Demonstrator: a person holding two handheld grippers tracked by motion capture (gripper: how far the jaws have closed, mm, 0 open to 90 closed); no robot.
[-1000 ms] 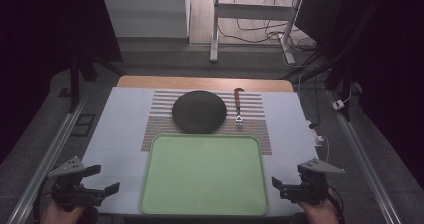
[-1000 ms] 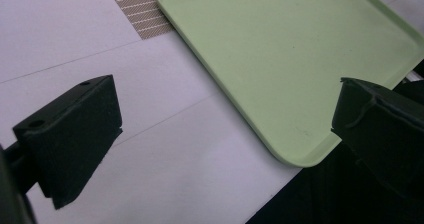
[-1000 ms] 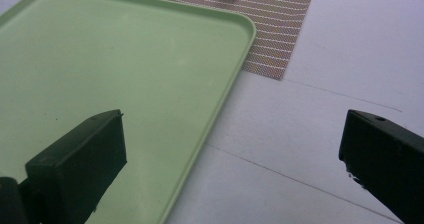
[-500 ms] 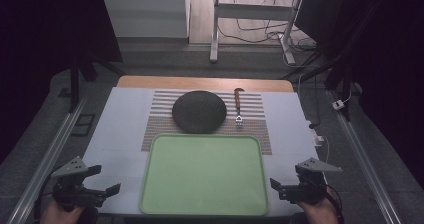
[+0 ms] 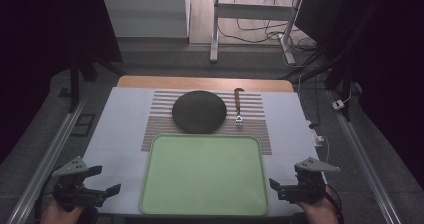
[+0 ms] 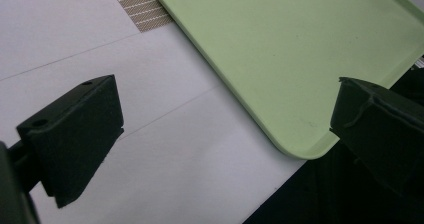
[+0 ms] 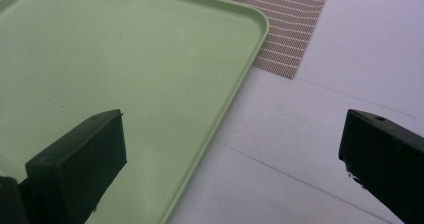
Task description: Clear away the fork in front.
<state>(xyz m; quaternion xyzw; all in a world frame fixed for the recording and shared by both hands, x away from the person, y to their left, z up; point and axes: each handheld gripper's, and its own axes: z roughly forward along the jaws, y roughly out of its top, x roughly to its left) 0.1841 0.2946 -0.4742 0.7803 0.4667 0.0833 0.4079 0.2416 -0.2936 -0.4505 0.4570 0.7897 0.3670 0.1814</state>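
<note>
Both the left gripper (image 5: 112,189) and right gripper (image 5: 273,184) have jaws spread wide, holding and touching nothing. The green tray (image 5: 202,171) lies between them at the table's near edge, each gripper just beside a near corner. Bare white table surface (image 5: 117,129) flanks the tray on both sides.

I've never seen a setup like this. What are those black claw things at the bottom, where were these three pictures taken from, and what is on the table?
A person holds a two-jaw tool in each hand: the left gripper and the right gripper, both open and holding nothing. One camera looks down from above; the other two ride on the grippers, looking along their black jaws. On the white table lie a pale green plastic tray, a striped brown placemat, a round dark plate and a brown-handled fork.
</note>
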